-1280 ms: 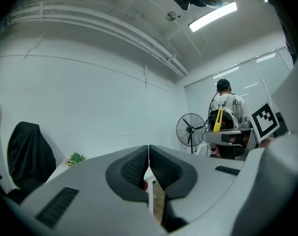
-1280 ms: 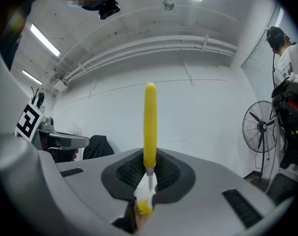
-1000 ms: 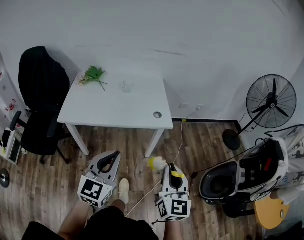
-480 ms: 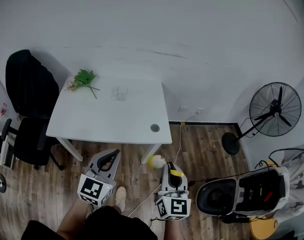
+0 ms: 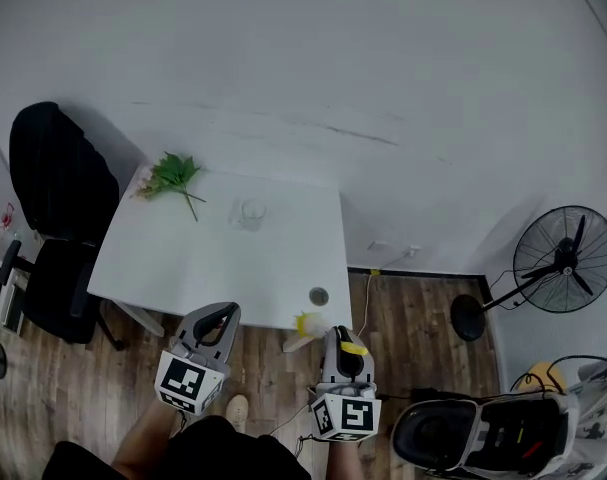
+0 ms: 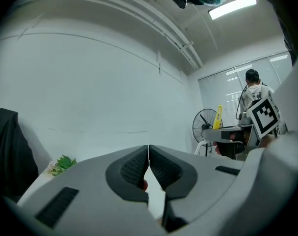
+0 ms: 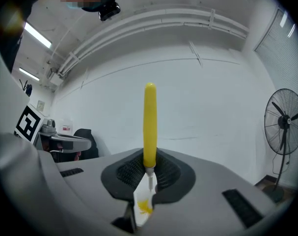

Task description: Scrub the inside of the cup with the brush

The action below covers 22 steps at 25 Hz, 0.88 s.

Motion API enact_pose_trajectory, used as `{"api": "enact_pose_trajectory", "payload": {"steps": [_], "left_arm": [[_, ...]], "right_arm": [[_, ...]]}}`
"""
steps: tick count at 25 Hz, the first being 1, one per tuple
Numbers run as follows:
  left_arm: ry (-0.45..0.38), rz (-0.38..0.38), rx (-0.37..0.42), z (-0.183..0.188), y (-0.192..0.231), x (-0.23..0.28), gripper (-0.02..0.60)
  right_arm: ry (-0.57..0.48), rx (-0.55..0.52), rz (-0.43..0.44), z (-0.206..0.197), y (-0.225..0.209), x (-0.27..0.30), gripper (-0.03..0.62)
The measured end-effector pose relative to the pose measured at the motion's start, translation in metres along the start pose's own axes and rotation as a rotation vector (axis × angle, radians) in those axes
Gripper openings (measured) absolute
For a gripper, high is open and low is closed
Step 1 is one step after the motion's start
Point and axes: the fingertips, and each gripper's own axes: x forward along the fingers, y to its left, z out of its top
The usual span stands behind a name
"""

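Note:
A clear glass cup stands near the back of the white table. My right gripper is shut on a brush with a yellow handle; its yellow and white head sticks out below the jaws, at the table's front right corner. My left gripper hovers at the table's front edge, jaws shut with nothing between them. Both grippers are well short of the cup.
A green leafy sprig lies at the table's back left corner. A cable hole sits near its front right corner. A black office chair stands left of the table. A floor fan and a black and white machine are on the right.
The view has moved forward: the table now lies closer beneath the grippers, and the fan and machine have slid toward the lower right. Both grippers keep the same pose.

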Motion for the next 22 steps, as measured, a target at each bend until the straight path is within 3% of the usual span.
{"api": "enact_pose_trajectory", "payload": {"steps": [13, 22], "left_arm": [[-0.013, 0.106, -0.015, 0.009, 0.058, 0.029, 0.026], [-0.003, 0.19, -0.025, 0.007, 0.09, 0.079, 0.026]], "right_arm": [[-0.017, -0.01, 0.092, 0.012, 0.008, 0.081, 0.048], [-0.027, -0.008, 0.166, 0.015, -0.016, 0.158, 0.048]]}}
